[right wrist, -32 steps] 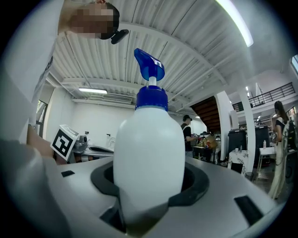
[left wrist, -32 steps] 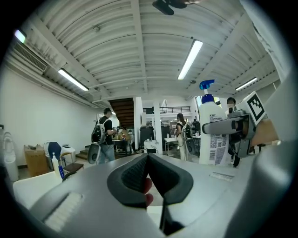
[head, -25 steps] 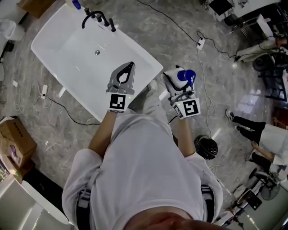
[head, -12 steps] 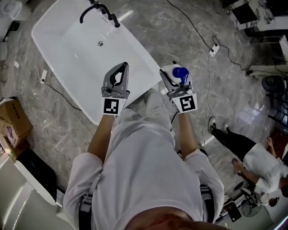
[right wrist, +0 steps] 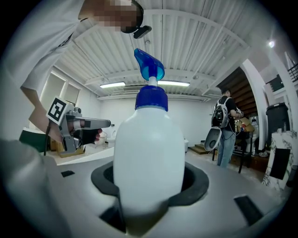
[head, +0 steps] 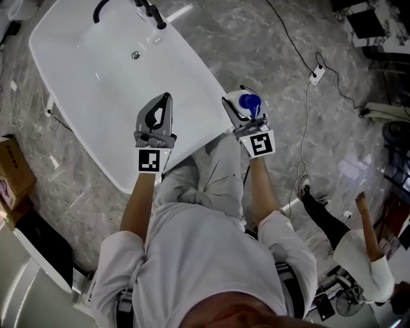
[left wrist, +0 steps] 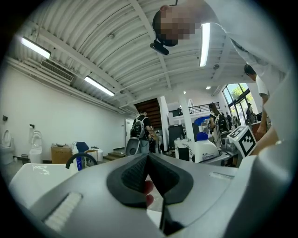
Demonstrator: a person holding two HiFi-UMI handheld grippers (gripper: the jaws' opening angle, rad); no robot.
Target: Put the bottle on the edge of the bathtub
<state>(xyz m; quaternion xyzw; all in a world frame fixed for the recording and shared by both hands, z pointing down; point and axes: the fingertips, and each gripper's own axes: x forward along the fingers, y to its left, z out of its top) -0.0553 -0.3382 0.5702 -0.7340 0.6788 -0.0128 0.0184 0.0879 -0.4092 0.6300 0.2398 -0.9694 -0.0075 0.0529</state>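
A white bottle [head: 242, 109] with a blue pump top [head: 249, 102] stands upright between the jaws of my right gripper [head: 239, 106], which is shut on its body. In the right gripper view the bottle [right wrist: 149, 153] fills the middle. It hangs just off the near right corner of the white bathtub [head: 206, 96], above the floor. My left gripper [head: 164, 99] hovers over the tub's near end, jaws shut with nothing between them; its dark pads [left wrist: 135, 176] meet at the tip. The bottle [left wrist: 205, 149] also shows at the right of the left gripper view.
A black faucet [head: 151, 13] stands on the tub's far rim and a drain [head: 135, 56] sits in its bottom. Cables and a power strip [head: 317, 73] lie on the marble floor at right. A cardboard box [head: 11, 172] is at left. A person [head: 362, 256] stands at lower right.
The person has stepped closer to the tub. Both grippers have come nearer its near end, the bottle still held upright in the right one.
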